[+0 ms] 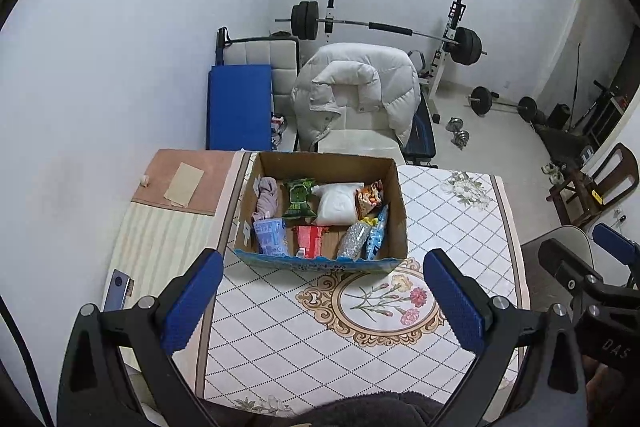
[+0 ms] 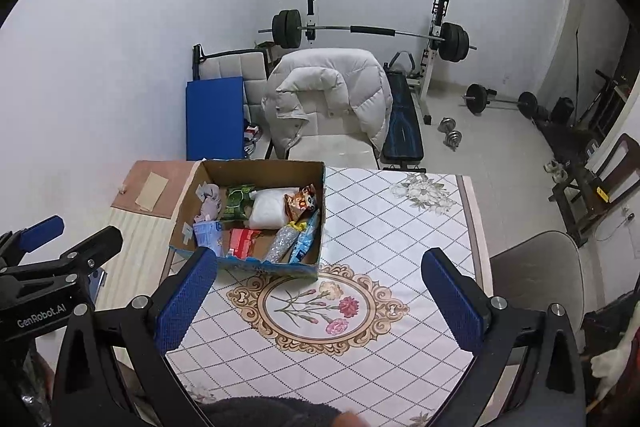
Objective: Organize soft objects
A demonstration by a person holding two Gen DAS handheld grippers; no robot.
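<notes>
Straight ahead of both claws, well apart from them: cardboard box (image 1: pixel 320 211) on the bench (image 1: pixel 460 227), long side running left to right. Left claw (image 1: pixel 324 307) facing the box head-on, so likely the nearer; right claw (image 2: pixel 322 303) further right, box off to its front-left. Both claws spread wide, holding nothing. Inside the box, loosely packed: lilac cloth (image 1: pixel 266 201), green packet (image 1: pixel 298 203), white pouch (image 1: pixel 338 205), orange snack bag (image 1: pixel 370 199), blue packet (image 1: pixel 272 237), red pack (image 1: pixel 310 241), silvery bag (image 1: pixel 354 239).
</notes>
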